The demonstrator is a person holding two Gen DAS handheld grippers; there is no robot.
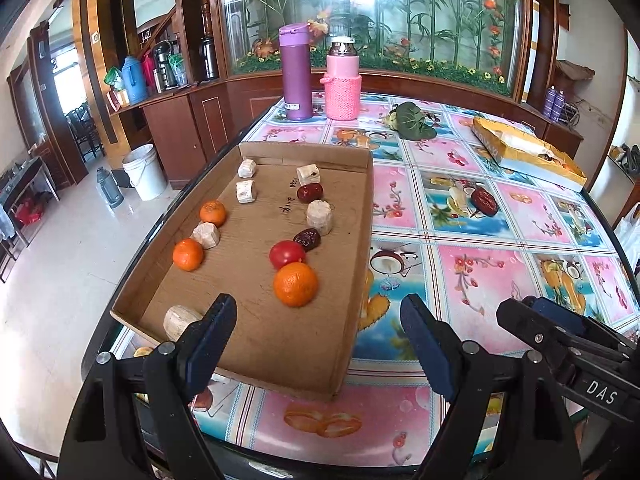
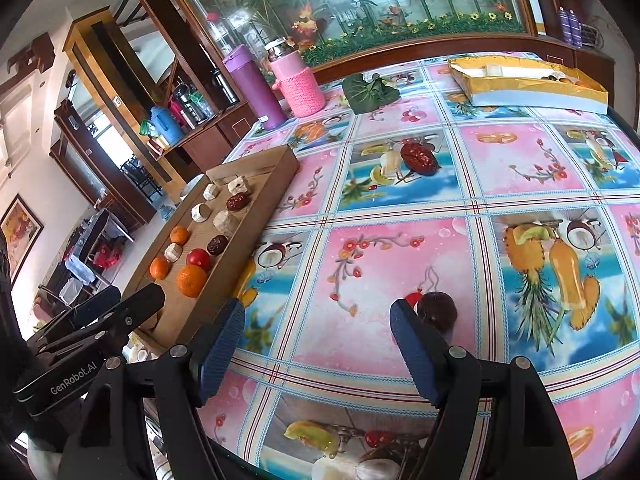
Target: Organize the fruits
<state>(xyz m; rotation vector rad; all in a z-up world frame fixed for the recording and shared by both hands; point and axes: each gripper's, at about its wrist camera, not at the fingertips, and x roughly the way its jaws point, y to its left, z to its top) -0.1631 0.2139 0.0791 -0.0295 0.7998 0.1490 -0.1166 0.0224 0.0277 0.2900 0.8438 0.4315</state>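
Note:
A shallow cardboard tray lies on the table's left side and holds three tangerines, a red tomato, two dark red dates and several pale candy blocks. The tray also shows in the right wrist view. One loose date lies on the tablecloth in mid-table; it also shows in the right wrist view. My left gripper is open and empty over the tray's near end. My right gripper is open and empty over the tablecloth, to the right of the tray.
A purple flask and a pink knitted bottle stand at the table's far edge. A green leaf bundle lies behind the loose date. A yellow box sits at the far right. The table's left edge drops to the floor.

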